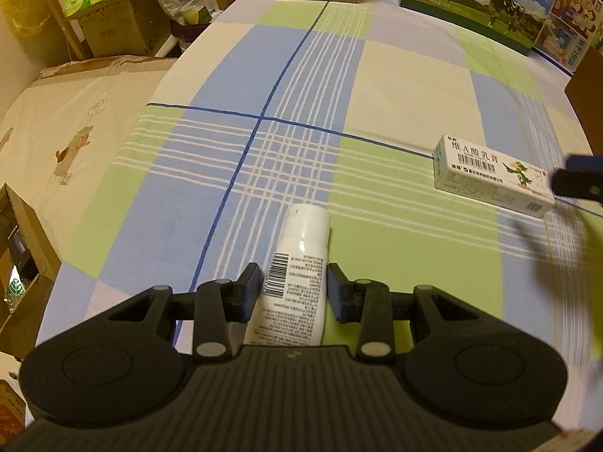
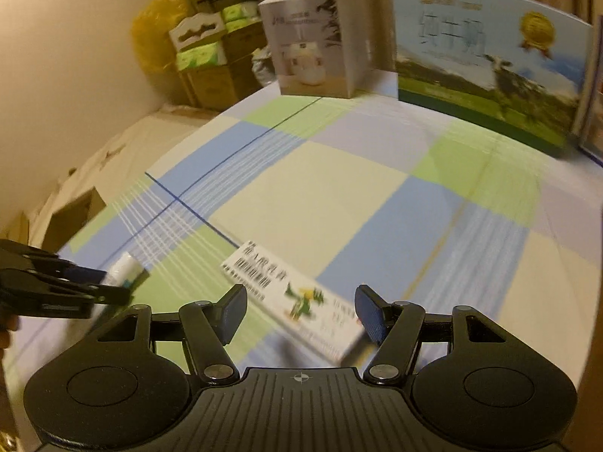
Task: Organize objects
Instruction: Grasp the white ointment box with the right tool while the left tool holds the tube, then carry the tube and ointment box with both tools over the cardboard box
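On the checked cloth (image 1: pixel 395 86) of the surface lie two things: a white tube (image 1: pixel 292 275) and a small white carton (image 1: pixel 493 175) with a barcode and a green cartoon figure. The tube lies with its cap pointing away from the left hand-held gripper (image 1: pixel 294 286), and its body is between the two pads. The left pad seems to touch the tube, beside the right pad a thin gap shows, so I cannot tell if the grip is firm. The carton lies well apart from the tube, to the right in the left wrist view.

From the right wrist view, the right hand-held gripper (image 2: pixel 301 310) stands open over the carton (image 2: pixel 297 301), which lies slanted between the fingers; this picture is blurred. The right finger (image 2: pixel 371 314) is at the carton's near end, the left one stays clear of it. At the far edge stand a grey box (image 2: pixel 316 43) and a milk box (image 2: pixel 486 60).
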The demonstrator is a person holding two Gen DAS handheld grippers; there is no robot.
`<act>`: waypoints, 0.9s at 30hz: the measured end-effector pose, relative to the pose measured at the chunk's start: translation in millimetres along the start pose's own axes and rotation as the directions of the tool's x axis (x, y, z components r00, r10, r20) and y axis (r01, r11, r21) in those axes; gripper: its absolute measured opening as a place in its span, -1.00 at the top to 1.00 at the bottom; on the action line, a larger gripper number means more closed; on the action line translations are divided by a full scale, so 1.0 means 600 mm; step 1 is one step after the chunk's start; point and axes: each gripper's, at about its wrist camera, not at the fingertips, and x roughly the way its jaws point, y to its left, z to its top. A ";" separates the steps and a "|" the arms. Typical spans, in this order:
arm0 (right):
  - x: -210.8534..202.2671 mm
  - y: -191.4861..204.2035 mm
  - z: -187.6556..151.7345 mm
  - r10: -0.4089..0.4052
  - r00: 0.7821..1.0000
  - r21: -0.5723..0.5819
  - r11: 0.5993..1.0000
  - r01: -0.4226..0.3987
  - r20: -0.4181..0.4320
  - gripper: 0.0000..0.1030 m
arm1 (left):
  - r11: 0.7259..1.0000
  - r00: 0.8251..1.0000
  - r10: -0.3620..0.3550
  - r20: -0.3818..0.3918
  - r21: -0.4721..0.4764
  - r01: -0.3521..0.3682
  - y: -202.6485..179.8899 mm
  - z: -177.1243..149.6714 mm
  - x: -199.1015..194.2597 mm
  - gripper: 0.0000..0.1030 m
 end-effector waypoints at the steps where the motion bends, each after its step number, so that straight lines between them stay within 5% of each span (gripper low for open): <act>1: 0.010 -0.007 0.003 0.012 1.000 0.000 1.000 -0.012 -0.005 -0.19 | 1.000 1.000 -0.001 0.000 -0.005 0.001 0.001 0.001 0.000 0.36; 11: 0.057 -0.015 -0.004 0.166 0.983 0.077 0.984 -0.160 -0.079 -0.19 | 0.999 1.000 -0.003 -0.004 -0.039 0.003 0.006 0.009 0.007 0.36; 17: 0.059 0.045 -0.033 0.085 0.990 -0.026 0.996 -0.088 -0.110 -0.18 | 1.000 1.000 0.008 -0.006 -0.025 -0.008 -0.002 0.011 0.009 0.36; 20: 0.057 0.069 -0.052 0.007 0.996 -0.083 0.996 -0.014 -0.092 0.27 | 1.000 1.000 0.010 -0.005 -0.017 -0.010 -0.003 0.010 0.010 0.36; 27: 0.029 0.088 -0.091 -0.057 0.994 -0.069 0.996 0.051 -0.093 0.31 | 1.000 1.000 0.004 -0.001 0.003 -0.004 -0.014 -0.007 0.001 0.36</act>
